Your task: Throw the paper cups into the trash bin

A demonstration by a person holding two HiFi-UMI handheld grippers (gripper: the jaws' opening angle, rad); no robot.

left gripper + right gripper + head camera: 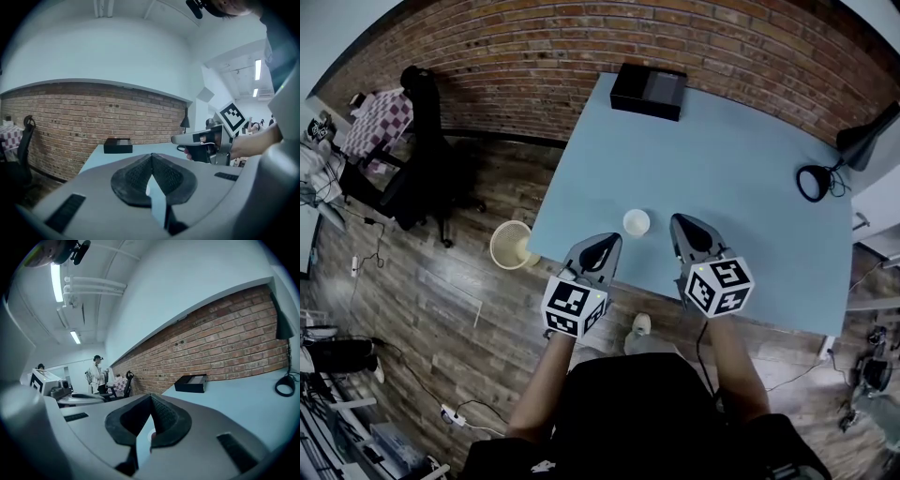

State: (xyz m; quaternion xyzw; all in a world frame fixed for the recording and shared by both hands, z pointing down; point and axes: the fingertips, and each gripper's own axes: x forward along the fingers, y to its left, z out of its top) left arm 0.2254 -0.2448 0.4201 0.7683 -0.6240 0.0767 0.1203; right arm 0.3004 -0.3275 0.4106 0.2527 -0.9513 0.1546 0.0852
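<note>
Seen from above, a white paper cup (637, 222) stands upright near the front edge of a pale blue table (741, 141), between the left gripper (606, 244) and the right gripper (684, 227), touching neither. Both grippers' jaws are pressed together and empty. A round trash bin (511, 245) sits on the floor just beside the table's left corner

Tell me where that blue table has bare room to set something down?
The widest bare patch of table lies between the black box at the far edge and the paper cup near the front. The near right corner, below the lamp, is free too. Crowded only at the near edge, where the cup stands between the left claw and right claw.
</note>
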